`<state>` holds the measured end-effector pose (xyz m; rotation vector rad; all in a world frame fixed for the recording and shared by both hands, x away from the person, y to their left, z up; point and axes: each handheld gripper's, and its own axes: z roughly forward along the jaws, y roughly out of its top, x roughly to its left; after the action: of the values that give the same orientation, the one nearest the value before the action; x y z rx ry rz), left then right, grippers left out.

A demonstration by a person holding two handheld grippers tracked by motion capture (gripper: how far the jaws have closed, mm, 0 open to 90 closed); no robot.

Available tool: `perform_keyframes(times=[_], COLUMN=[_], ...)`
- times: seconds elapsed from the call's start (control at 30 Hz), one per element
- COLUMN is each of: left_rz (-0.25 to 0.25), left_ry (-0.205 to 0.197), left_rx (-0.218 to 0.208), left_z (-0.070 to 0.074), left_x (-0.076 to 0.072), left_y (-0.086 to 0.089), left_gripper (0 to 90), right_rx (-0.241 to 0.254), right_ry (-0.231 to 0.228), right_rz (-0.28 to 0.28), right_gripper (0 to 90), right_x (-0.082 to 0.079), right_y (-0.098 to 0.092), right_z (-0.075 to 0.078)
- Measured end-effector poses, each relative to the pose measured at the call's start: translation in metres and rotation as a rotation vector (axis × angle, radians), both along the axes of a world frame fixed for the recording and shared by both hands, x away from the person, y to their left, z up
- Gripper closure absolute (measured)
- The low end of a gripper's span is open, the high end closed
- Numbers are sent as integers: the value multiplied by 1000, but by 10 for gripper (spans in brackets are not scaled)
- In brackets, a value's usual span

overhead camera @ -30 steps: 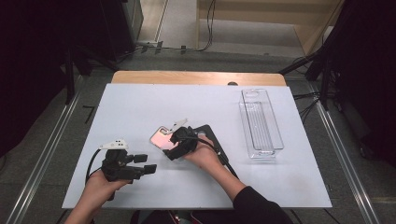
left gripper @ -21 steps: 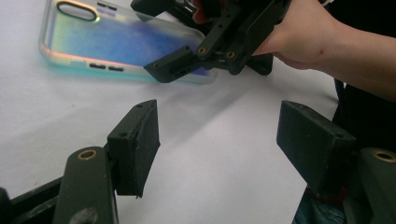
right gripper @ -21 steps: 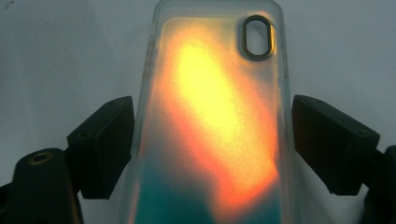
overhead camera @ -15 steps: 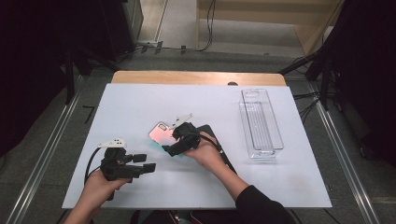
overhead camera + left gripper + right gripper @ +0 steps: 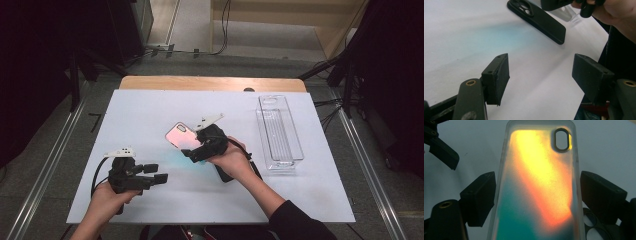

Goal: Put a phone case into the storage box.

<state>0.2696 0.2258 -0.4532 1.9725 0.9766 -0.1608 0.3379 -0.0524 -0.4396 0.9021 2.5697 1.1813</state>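
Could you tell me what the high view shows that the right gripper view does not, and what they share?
High view alone: the clear plastic tray at the table's right, the wooden table edge, and the person's left hand.

Right gripper view alone: the oval camera cutout in the case, close up.

Both: the iridescent phone case between the jaws of the right hand-held gripper, the black phone case beneath, the left hand-held gripper and the white table sheet.

Iridescent phone case (image 5: pixel 181 137) being held above a white worktop (image 5: pixel 150 110)

The clear-rimmed case is shimmering pink, orange, yellow and teal, with an oval camera cutout near its far end. It is tilting up off the surface, gripped by its long sides. A matte black phone case (image 5: pixel 541 20) is lying flat just beside it.
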Motion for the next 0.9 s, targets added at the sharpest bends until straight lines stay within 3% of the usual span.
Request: perform_keyframes(times=[0.4, 0.67, 0.77, 0.8, 0.9], left_rz=[-5, 9, 23, 34, 42], left_ry=[23, 38, 84, 98, 85], left_rx=[3, 2, -9, -30, 4], left_z=[1, 7, 8, 9, 14], left_x=[0, 5, 10, 12, 16], left_y=[-8, -15, -16, -15, -17], left_gripper=[305, 304, 305, 306, 306], right_rx=[37, 69, 92, 97, 110], right_ry=[8, 37, 46, 51, 58], right_rz=[-56, -111, -139, -147, -170], right_gripper=[149, 149, 149, 149, 149], right_x=[-16, -29, -31, -32, -35], right_y=[-39, -63, -68, -69, -71], right_z=[9, -1, -4, -6, -8])
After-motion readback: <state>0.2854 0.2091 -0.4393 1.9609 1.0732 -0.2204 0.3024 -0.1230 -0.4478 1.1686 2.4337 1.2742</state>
